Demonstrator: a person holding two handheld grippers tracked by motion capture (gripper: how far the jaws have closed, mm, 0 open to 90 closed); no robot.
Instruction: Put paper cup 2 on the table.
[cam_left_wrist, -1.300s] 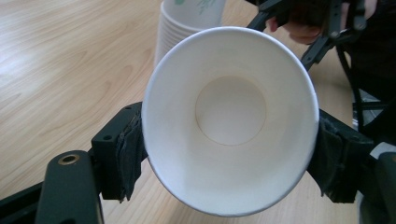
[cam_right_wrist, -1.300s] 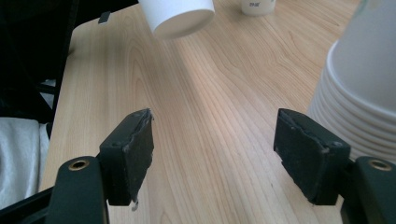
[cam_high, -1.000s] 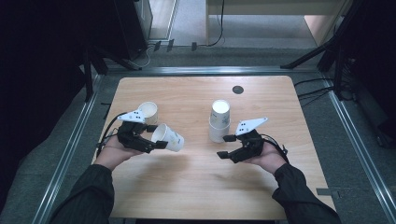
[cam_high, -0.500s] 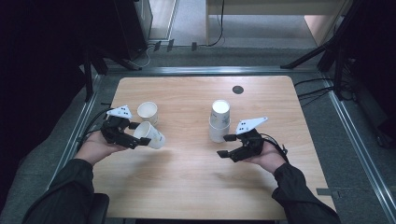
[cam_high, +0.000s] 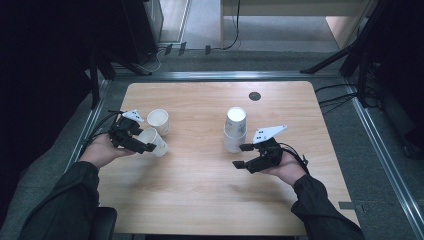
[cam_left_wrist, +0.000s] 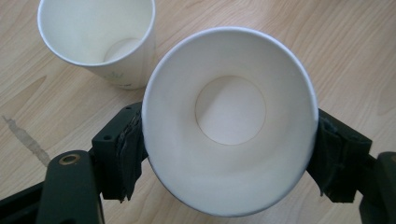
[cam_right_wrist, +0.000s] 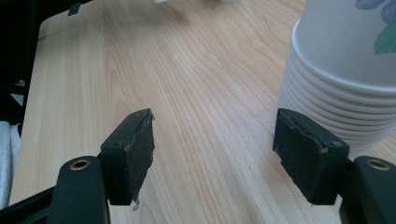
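Note:
My left gripper (cam_high: 150, 144) is shut on a white paper cup (cam_high: 154, 141), held on its side just above the table at the left. In the left gripper view the held cup (cam_left_wrist: 229, 121) has its open mouth facing the camera, and both pads (cam_left_wrist: 128, 156) press its squeezed wall. A second paper cup (cam_high: 158, 121) stands upright just beyond it, open side up (cam_left_wrist: 100, 39). A stack of upside-down paper cups (cam_high: 235, 129) stands mid-table. My right gripper (cam_high: 244, 155) rests open right in front of that stack, its jaws empty, with the stack's rims (cam_right_wrist: 345, 93) beside the right pad (cam_right_wrist: 306, 149).
The wooden table (cam_high: 210, 200) has a small dark round grommet (cam_high: 254, 96) near its far edge. Cables trail off the left side from my left gripper. Dark floor and metal rails surround the table.
My left gripper has carried the held cup to the left, from the table's middle-left to beside the upright cup. The right gripper and the stack have stayed put.

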